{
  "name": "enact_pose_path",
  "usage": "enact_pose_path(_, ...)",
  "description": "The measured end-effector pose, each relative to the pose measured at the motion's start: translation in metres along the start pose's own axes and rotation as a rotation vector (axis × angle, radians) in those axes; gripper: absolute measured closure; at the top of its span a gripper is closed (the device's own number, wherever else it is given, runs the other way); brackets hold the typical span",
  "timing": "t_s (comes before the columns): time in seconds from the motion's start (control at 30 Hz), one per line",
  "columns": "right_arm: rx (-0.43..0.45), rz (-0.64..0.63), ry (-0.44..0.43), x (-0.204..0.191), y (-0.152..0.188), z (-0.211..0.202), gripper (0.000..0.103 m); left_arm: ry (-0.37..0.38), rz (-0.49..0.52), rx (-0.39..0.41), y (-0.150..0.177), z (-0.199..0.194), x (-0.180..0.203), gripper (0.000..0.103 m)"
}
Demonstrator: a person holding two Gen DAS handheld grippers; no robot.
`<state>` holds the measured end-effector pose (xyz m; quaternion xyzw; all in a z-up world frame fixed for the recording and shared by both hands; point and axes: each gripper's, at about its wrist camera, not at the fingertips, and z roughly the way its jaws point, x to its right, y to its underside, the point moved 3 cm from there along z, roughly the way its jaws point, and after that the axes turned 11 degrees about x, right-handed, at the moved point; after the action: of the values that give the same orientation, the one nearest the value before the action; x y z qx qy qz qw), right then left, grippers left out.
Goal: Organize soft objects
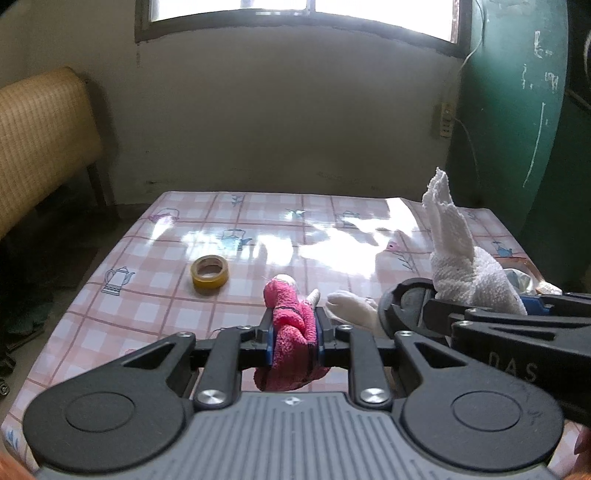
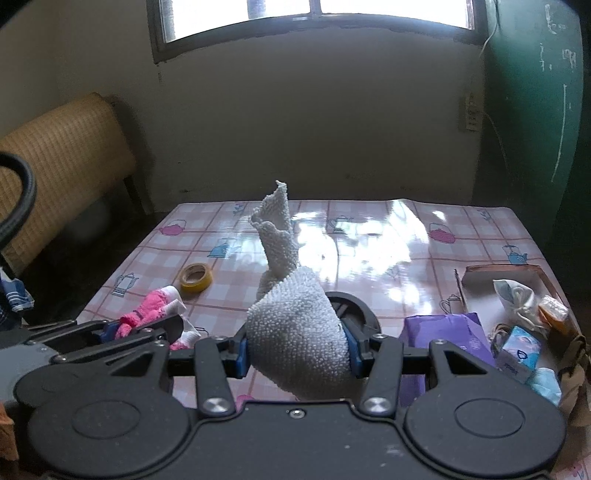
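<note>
Faintly, "DAS" on right claw (image 1: 480,295), gripping white towel (image 1: 465,273)

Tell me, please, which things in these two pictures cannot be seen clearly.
- Pink sock: left wrist view, its middle is hidden between the left tongs.
- White sock: right wrist view, its lower end is cut off behind the right tongs.
- Small blue pack: right wrist view, print too small to read.

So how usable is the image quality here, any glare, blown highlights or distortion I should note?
Left wrist view: window blown out, strong glare on the tablecloth washing out its pattern, wall dim. Right wrist view: same glare patch, fisheye bending the window frame; white cloth in the tongs stays sharp.
</note>
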<state>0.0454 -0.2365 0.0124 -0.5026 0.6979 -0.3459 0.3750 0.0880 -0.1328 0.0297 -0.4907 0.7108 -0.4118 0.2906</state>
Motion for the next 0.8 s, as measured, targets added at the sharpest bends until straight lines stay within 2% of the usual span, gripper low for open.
enact_pose_path(0.8, 0.002, 0.021, 0.082, 0.047, 0.007, -0.010, 0.045, 0.095, 0.059, -0.012, 0.008, 0.006, 0.049, 0.081)
